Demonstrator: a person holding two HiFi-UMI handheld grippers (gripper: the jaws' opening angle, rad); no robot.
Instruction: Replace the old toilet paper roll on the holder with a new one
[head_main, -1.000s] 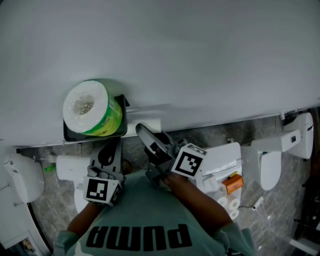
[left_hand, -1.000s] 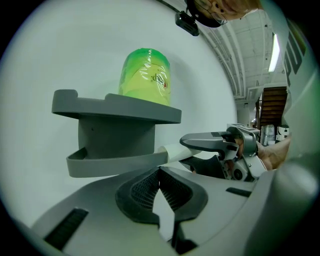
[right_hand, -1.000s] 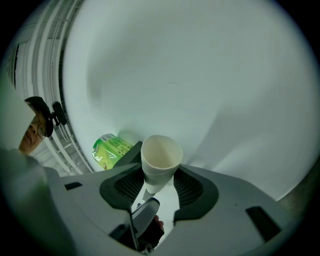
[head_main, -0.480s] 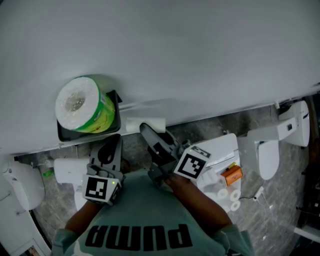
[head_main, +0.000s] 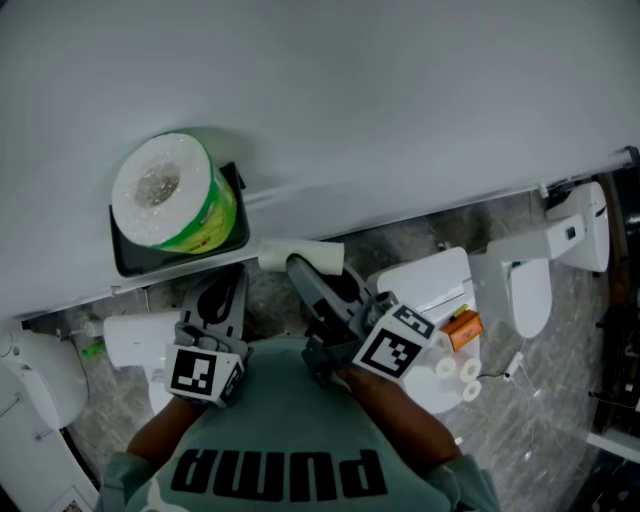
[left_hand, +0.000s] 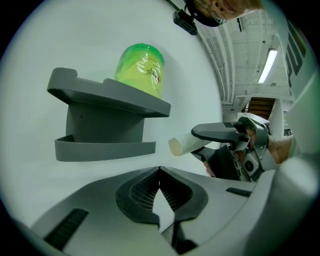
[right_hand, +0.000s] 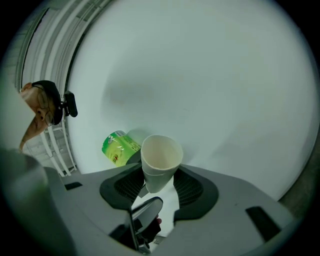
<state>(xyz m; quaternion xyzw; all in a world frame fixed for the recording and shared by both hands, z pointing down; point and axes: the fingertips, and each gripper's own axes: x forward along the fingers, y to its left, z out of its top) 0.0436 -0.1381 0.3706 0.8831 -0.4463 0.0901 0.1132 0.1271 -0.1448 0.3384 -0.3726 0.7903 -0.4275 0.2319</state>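
Cardboard tube (right_hand: 159, 159), bare of paper, sits clamped between the fingers of the right gripper (right_hand: 160, 186). The fingers are narrowed onto its sides, one pad to each side. Its open end faces the white wall (right_hand: 210, 85). From the head view the tube (head_main: 298, 254) lies level, just off the right edge of the holder (head_main: 232, 245) and close to the wall (head_main: 380, 110). Whether it touches the wall cannot be told. The right gripper (head_main: 306, 272) reaches up toward it from the person's chest.

In the left gripper view the tube (left_hand: 181, 145) points its pale end at the right end of the holder's lower tier (left_hand: 102, 147), with a gap between them. The right gripper (left_hand: 220, 134) grips its far part.

A new toilet paper roll (head_main: 168, 192) in a green wrapper stands on end on the holder's top shelf (left_hand: 107, 92), hole upward, taking up most of the shelf. The same roll (left_hand: 140, 66) shows green above the shelf's front edge, and it (right_hand: 119, 147) also peeks past the left side of the tube.

The left gripper (left_hand: 160, 169) has its fingers brought together at the tips with nothing between them. It points at the wall below the holder. In the head view it (head_main: 222, 292) sits under the holder's front edge, well clear of the roll.

Below lie a grey stone floor (head_main: 560, 400) and white toilets (head_main: 528, 300).
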